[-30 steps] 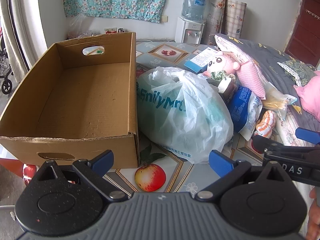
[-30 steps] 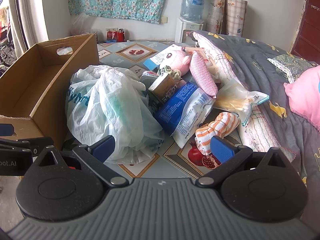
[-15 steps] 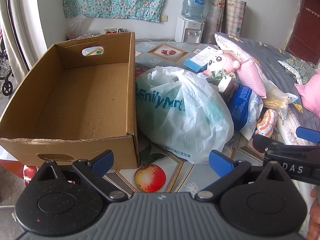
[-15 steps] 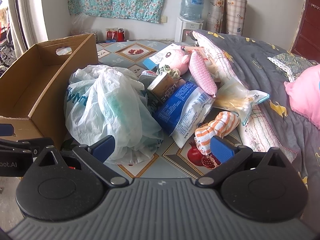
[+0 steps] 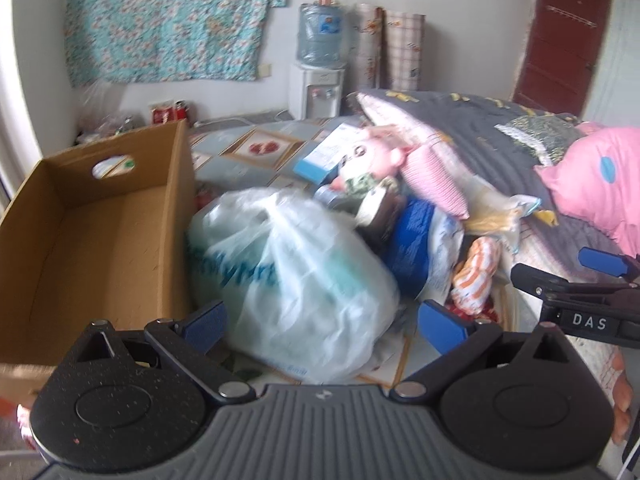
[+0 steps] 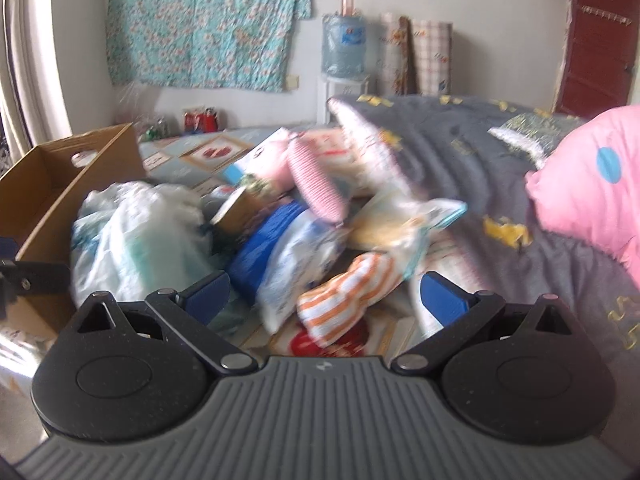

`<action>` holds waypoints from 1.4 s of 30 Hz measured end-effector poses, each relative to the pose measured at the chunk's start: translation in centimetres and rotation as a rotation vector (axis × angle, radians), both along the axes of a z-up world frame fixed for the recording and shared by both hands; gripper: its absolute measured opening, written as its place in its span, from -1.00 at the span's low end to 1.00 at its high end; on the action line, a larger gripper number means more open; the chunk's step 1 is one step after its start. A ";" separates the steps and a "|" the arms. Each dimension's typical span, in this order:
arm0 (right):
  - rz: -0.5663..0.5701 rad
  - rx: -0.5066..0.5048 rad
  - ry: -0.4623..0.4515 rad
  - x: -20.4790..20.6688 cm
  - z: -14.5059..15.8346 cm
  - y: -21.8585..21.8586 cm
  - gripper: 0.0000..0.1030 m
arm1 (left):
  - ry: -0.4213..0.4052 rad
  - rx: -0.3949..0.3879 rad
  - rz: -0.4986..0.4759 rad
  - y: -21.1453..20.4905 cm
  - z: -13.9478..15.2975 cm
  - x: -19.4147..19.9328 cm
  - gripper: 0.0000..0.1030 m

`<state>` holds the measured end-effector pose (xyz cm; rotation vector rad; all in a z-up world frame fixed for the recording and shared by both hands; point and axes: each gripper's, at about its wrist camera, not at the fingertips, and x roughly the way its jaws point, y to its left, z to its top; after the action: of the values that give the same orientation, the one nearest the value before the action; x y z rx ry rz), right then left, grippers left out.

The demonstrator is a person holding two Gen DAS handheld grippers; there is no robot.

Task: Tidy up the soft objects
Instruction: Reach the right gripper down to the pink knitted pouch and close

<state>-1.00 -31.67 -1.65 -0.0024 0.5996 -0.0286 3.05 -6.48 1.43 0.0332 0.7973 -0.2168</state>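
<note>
Holding both claws wide and empty: your left gripper [image 5: 322, 322] frames a crinkled white plastic bag [image 5: 296, 280] at lower centre | your right gripper [image 6: 324, 294] frames a soft orange-striped knit bundle [image 6: 348, 296] at lower centre | open corrugated cardboard box [image 5: 96, 236] sits left, touching the bag | frames blurred.

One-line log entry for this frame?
left gripper: open, empty | right gripper: open, empty | brown cardboard box: empty | white plastic bag: beside box

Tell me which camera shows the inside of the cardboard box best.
Left wrist view: the cardboard box is close, its floor and inner walls visible. The right wrist view catches only its far corner at the left edge, blurred.
</note>
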 end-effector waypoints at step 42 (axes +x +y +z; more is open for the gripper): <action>0.314 -0.386 -0.054 10.4 -6.4 5.7 -0.04 | 0.256 -0.381 -0.144 -6.8 -3.2 15.8 -0.12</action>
<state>9.43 -26.01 -8.07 -0.4682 0.5270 0.1599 18.89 -13.25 -1.74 -0.3024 0.9982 -0.5144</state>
